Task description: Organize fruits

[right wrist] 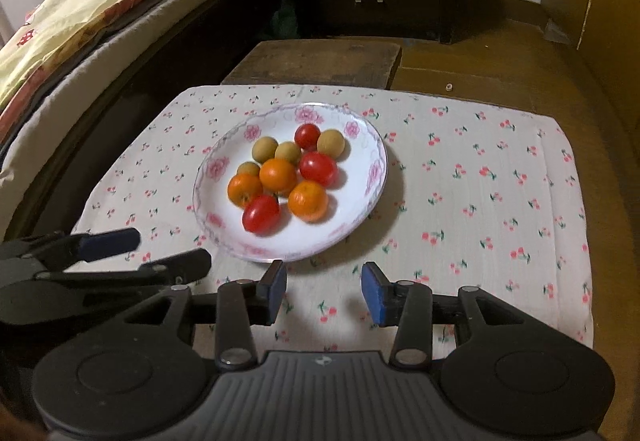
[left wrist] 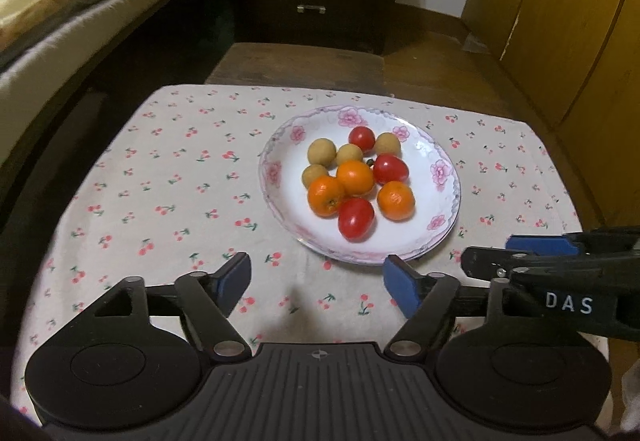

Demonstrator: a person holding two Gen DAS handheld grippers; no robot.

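We see both claws parted and empty — left gripper (left wrist: 316,281), right gripper (right wrist: 324,289) — before the plate (left wrist: 444,201); crowded fruits may roll if nudged.

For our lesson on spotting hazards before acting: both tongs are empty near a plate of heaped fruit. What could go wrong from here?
1. The fruits touch in a tight pile on the plate; reaching for the nearest tomato could nudge the orange fruit beside it and set it rolling.
2. The left tongs and right tongs sit close together, so they may collide.
3. The cloth could slide, so a push on the plate might shift it.
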